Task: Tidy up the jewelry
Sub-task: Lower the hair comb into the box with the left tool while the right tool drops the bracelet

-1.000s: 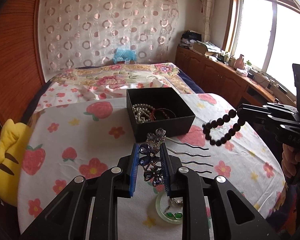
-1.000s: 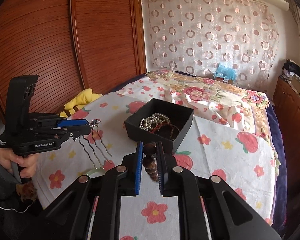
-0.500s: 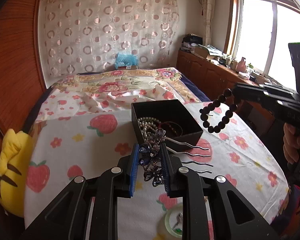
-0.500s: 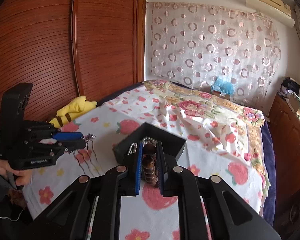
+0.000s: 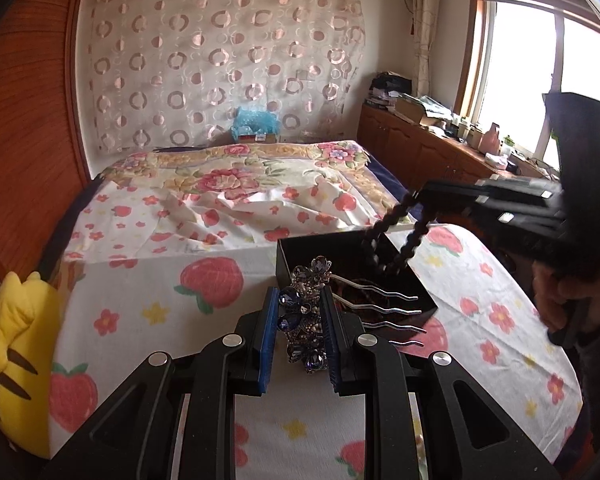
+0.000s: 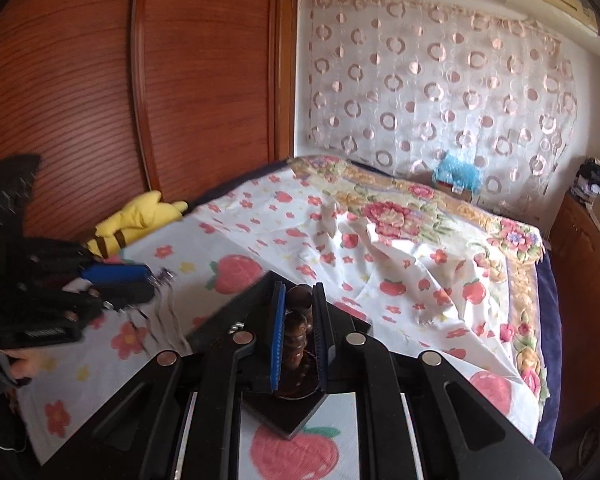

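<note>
Left wrist view — room: the strawberry-print cloth [image 5: 148,320] lies bare and open to the left of the black box [image 5: 324,248], out to the yellow plush [image 5: 16,360] at the bed's left edge.
Left wrist view — left gripper: the left gripper [image 5: 300,332] is clamped on the jewelled hair comb [image 5: 304,316], whose wavy metal prongs reach right over the box's near corner.
Left wrist view — container: a dark beaded bracelet [image 5: 392,240] hangs from the right gripper [image 5: 416,200] with its lower loop inside the box; the rest of the contents are too hidden by the comb to tell.
Right wrist view — right gripper: the right gripper [image 6: 298,332] is closed on the brown beads of the bracelet [image 6: 298,320], directly above the box [image 6: 284,412].
Right wrist view — edges: the left gripper [image 6: 156,280] shows at the left, blurred, its comb just beside the box's left wall.
Change: a second ago the bracelet hung clear to the right of the box and the comb was short of it — both have since come over the box.
</note>
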Demonstrator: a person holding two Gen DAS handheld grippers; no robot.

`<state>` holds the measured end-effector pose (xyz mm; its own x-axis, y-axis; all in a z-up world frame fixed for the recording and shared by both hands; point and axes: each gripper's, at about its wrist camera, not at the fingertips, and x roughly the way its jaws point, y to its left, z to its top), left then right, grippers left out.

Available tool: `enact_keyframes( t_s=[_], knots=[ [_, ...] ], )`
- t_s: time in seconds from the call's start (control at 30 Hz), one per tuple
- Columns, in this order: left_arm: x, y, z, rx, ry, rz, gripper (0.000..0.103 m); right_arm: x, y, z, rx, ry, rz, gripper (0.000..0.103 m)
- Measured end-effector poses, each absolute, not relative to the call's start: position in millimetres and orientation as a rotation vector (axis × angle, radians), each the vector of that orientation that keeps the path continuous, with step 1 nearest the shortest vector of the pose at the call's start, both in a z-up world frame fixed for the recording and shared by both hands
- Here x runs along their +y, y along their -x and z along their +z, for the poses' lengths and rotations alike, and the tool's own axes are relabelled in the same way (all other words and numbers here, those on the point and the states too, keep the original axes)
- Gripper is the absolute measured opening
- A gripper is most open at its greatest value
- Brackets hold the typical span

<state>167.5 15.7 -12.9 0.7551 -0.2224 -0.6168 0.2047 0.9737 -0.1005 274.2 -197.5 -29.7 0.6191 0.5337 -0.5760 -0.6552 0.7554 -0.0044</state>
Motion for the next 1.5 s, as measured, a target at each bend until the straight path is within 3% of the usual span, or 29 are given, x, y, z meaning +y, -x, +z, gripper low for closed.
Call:
enact_keyframes(
  t_s=[0.3, 0.43, 1.3, 1.43, 1.5],
  knots=[
    [9.6, -201.3, -20.3, 0.703, 0.008, -0.232, 0.020, -203.1, -312.2, -69.3, 0.678, 0.158, 0.702, 0.016],
    [0.7, -213.4, -24.8, 0.715, -0.012, -0.236, 0.020, -215.0, -316.9, -71.9, 0.676, 0.135, 0.690, 0.025],
    [-47.8, -254.4, -42.5, 0.769, -0.127, -0.235, 0.021, -285.7, -295.8, -90.2, 0.688, 0.045, 0.590, 0.027],
    [-45.6, -244.0, -35.4, 0.748, -0.114, -0.246, 0.037, -287.9, -286.3, -89.4, 0.680, 0.049, 0.577, 0.027],
    [-43.8, -235.7, -31.2, 0.738, -0.106, -0.247, 0.037, -289.6, -278.4, -88.6, 0.676, 0.043, 0.577, 0.027]
  ],
)
